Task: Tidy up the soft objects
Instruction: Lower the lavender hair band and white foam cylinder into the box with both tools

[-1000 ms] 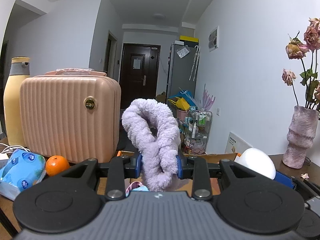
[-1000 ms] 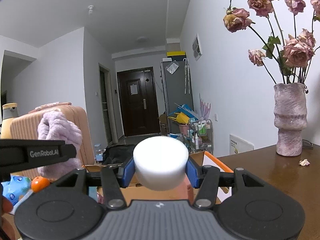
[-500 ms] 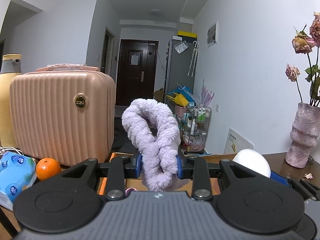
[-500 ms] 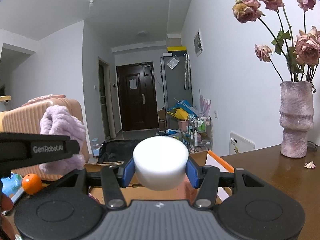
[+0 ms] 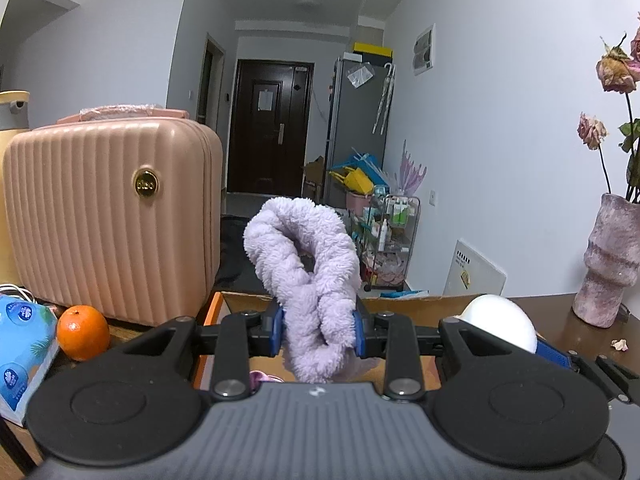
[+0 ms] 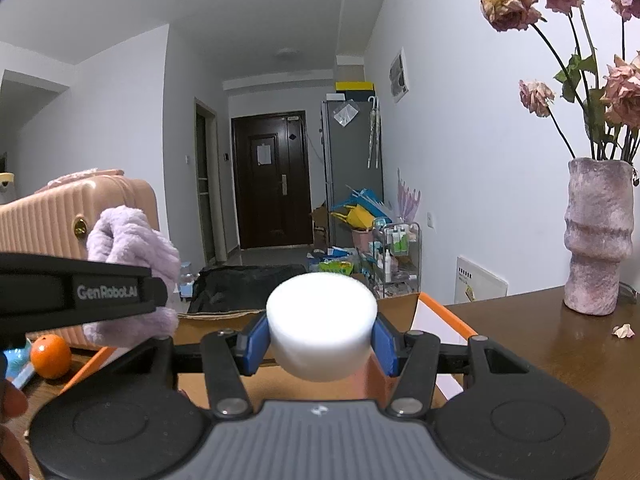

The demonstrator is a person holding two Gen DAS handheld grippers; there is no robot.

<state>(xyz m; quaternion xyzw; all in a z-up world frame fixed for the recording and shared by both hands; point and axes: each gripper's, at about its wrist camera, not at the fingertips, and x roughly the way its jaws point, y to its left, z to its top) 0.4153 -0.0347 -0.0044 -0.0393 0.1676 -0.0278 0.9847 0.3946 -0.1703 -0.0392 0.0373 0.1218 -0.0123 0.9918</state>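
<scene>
My left gripper (image 5: 319, 334) is shut on a fluffy lilac plush loop (image 5: 308, 272), which sticks up between the blue pads. It hangs over an open cardboard box with an orange rim (image 5: 400, 305). My right gripper (image 6: 321, 344) is shut on a white round sponge puff (image 6: 321, 326), held above the same box (image 6: 430, 312). In the left wrist view the white puff (image 5: 500, 320) shows to the right; in the right wrist view the lilac loop (image 6: 132, 244) and the left gripper's black arm (image 6: 80, 292) show to the left.
A pink ribbed suitcase (image 5: 112, 216) stands at the left, with an orange (image 5: 83, 333) and a blue tissue pack (image 5: 22, 344) before it. A pink vase of dried roses (image 6: 598, 236) stands on the brown table (image 6: 560, 344) at the right. A hallway lies beyond.
Both grippers have moved forward over the table toward the box, keeping their grips. The suitcase and orange have slid left in both views, and the box rim now shows more.
</scene>
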